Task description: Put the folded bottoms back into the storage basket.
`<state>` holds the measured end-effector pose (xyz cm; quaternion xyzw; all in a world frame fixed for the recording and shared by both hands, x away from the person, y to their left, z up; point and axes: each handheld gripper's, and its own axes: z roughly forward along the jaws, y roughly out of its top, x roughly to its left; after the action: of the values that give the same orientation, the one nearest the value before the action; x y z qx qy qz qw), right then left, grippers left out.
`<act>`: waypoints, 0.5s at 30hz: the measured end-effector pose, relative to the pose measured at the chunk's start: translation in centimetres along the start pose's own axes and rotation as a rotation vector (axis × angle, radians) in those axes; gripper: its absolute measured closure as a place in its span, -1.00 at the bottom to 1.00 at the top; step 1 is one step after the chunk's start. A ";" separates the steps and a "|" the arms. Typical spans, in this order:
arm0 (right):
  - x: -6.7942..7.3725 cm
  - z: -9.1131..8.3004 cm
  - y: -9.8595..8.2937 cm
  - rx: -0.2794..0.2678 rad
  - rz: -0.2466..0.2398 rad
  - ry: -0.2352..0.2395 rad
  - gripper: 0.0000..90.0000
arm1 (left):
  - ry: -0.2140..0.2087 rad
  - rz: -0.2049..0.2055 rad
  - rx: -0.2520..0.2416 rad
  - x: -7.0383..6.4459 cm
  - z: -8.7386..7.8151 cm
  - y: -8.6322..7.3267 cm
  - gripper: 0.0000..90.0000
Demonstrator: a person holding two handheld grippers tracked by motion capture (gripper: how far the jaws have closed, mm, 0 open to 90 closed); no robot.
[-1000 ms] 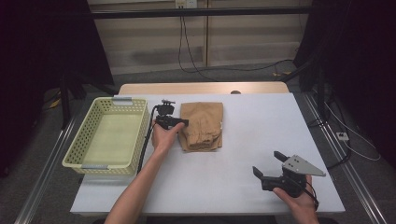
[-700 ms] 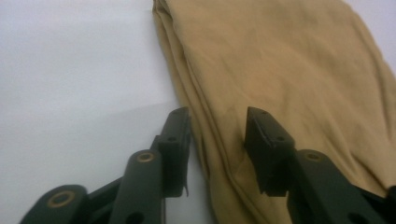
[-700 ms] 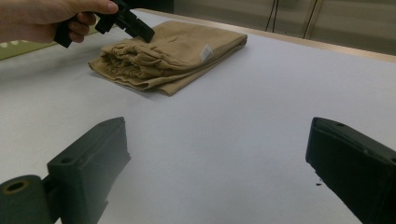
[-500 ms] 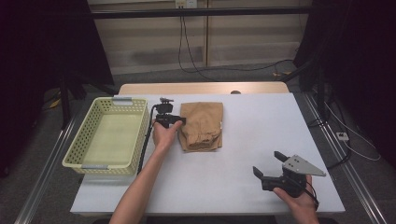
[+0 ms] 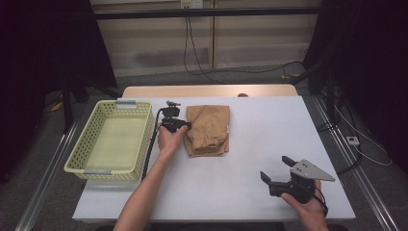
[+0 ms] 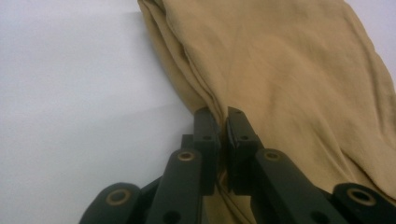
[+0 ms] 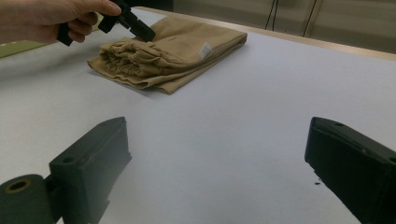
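Note:
A folded tan garment (image 5: 209,127) lies on the white table (image 5: 269,130), a little behind its middle. My left gripper (image 5: 182,126) is at the garment's left edge. In the left gripper view its jaws are pressed together on a fold of that edge (image 6: 223,122), with the cloth (image 6: 289,70) spreading away to the right. My right gripper (image 5: 275,168) rests near the table's front right, open and with nothing in it. Between its wide jaws (image 7: 217,130) is bare tabletop, with the garment (image 7: 177,46) and the left gripper (image 7: 142,30) farther off.
A pale yellow mesh basket (image 5: 79,147) stands at the table's left end, beside the left hand. A black cable (image 5: 150,144) trails from the left gripper along the basket's right wall. Metal rails run along both sides of the table.

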<state>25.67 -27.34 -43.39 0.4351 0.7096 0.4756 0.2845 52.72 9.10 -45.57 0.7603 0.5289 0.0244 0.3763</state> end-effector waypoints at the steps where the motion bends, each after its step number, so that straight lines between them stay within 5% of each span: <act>1: 0.0 0.0 0.0 0.001 0.000 0.000 -0.86 | 0.004 0.003 -0.006 -0.1 0.0 -0.1 0.89; 9: -0.1 -0.1 0.0 0.001 0.004 -0.002 -0.85 | -0.024 -0.002 -0.040 -0.1 -0.8 0.3 0.91; 15: -0.1 -0.1 0.0 -0.001 0.007 -0.010 -0.85 | -0.051 0.045 -0.097 -0.7 -1.8 0.1 0.91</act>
<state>25.65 -27.49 -43.37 0.4398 0.7065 0.4746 0.2866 51.71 9.49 -44.01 0.7533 0.5000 0.0390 0.4255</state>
